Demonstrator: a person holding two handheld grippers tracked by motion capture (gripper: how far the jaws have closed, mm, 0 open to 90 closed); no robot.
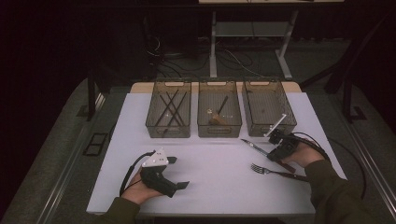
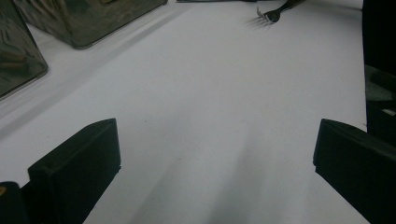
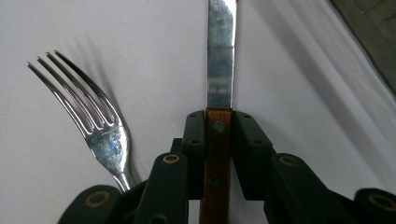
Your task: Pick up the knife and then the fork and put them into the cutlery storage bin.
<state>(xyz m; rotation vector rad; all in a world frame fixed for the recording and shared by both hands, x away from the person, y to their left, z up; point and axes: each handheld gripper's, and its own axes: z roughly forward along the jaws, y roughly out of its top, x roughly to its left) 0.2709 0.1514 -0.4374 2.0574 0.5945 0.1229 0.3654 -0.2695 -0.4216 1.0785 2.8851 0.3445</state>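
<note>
My right gripper (image 3: 218, 122) is shut on the wooden handle of a knife (image 3: 220, 56), pads pressed on both sides, the steel blade pointing away over the white table. In the high view that gripper (image 1: 275, 148) sits at the right, in front of the right bin, with the knife (image 1: 254, 145) blade sticking out to the left. A fork (image 3: 95, 130) lies on the table just beside it, and the fork (image 1: 273, 171) is nearer the front edge. My left gripper (image 1: 176, 172) rests at the front left, jaws wide apart over bare table, nothing between them (image 2: 215, 158).
Three clear bins stand in a row at the back: the left bin (image 1: 168, 131) holds several dark sticks, the middle bin (image 1: 219, 130) a dark utensil and a brown piece, the right bin (image 1: 259, 128) looks bare. White table surface (image 1: 219, 168) spreads between the grippers.
</note>
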